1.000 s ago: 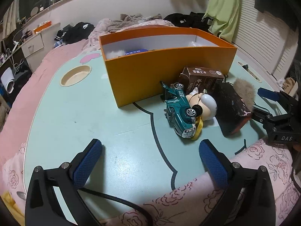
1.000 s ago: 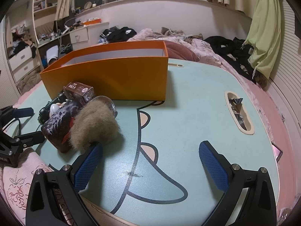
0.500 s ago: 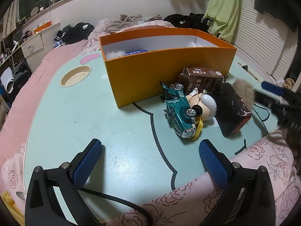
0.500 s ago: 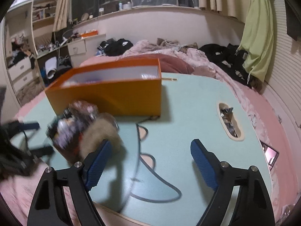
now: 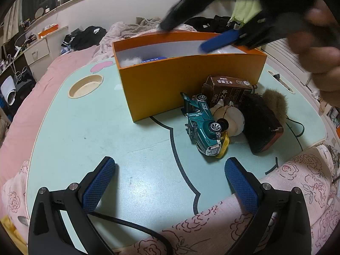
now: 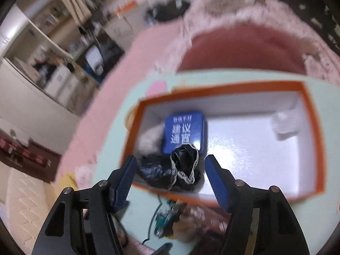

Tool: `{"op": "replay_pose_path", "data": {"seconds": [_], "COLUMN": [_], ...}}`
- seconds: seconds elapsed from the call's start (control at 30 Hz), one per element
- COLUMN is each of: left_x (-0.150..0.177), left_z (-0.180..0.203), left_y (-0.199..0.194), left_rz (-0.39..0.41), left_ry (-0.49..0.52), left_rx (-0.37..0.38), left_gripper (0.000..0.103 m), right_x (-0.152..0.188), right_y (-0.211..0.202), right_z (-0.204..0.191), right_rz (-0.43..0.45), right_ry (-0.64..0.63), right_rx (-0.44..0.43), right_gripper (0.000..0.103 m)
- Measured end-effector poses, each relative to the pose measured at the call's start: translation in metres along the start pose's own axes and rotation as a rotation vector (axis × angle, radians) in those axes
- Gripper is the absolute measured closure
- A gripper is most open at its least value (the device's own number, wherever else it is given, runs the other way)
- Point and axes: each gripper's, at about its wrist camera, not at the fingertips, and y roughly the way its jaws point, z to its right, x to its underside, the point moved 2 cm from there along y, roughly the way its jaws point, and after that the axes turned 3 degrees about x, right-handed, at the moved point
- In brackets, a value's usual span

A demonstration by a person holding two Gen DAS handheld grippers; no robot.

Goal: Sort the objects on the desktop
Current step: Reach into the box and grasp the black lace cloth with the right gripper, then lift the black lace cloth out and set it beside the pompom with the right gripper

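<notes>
My left gripper (image 5: 169, 165) hovers open and empty over the mint table (image 5: 95, 131). Ahead of it, an orange box (image 5: 191, 80) stands with a pile at its front wall: a green toy car (image 5: 201, 125), a plush figure (image 5: 231, 119), a brown carton (image 5: 227, 89) and a dark pouch (image 5: 261, 125) with a fur pom. My right gripper (image 6: 170, 167) is blurred above the box, pointing down into it, with its jaws closing on nothing. A black lace-trimmed cloth (image 6: 182, 167) lies in the box below them, beside a blue tin (image 6: 183, 131).
The box also holds a white fluffy thing (image 6: 150, 138) and a clear plastic piece (image 6: 284, 121). A round recess (image 5: 85, 85) is sunk in the table at the left. A hand (image 5: 318, 63) is on the right gripper. Pink floral bedding (image 5: 297, 180) borders the near edge.
My right gripper has swung from the table's right side up over the orange box and tilted down into it, with its jaws narrower. The left gripper and the pile have stayed put.
</notes>
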Motion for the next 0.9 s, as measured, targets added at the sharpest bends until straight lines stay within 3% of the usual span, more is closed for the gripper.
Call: {"op": "replay_pose_path", "data": {"seconds": [0.07, 0.1, 0.17, 0.3, 0.47, 0.63, 0.8, 0.9], "left_x": [0.000, -0.001, -0.001, -0.002, -0.002, -0.002, -0.003, -0.003], "left_z": [-0.001, 0.000, 0.000, 0.001, 0.001, 0.000, 0.000, 0.000], "left_y": [-0.001, -0.001, -0.001, -0.001, -0.001, -0.001, 0.000, 0.000], "left_rz": [0.003, 0.004, 0.006, 0.009, 0.009, 0.009, 0.008, 0.009], "left_ry": [-0.001, -0.001, -0.003, -0.004, -0.004, -0.004, -0.005, -0.004], "left_rx": [0.001, 0.001, 0.002, 0.001, 0.001, 0.001, 0.001, 0.001], "left_gripper": [0.000, 0.000, 0.000, 0.000, 0.000, 0.000, 0.000, 0.000], "right_x": [-0.001, 0.000, -0.001, 0.001, 0.015, 0.049, 0.104, 0.133], "right_y": [0.022, 0.028, 0.027, 0.000, -0.073, -0.141, -0.144, -0.120], "right_z": [0.000, 0.000, 0.006, 0.011, 0.016, 0.037, 0.086, 0.112], "right_rz": [-0.053, -0.057, -0.057, 0.020, 0.211, 0.396, 0.435, 0.393], "right_ry": [-0.017, -0.015, 0.038, 0.066, 0.060, 0.053, 0.155, 0.242], "right_rx": [0.043, 0.010, -0.068, -0.123, -0.219, -0.186, -0.095, -0.133], "right_gripper": [0.039, 0.055, 0.074, 0.090, 0.091, 0.091, 0.091, 0.091]}}
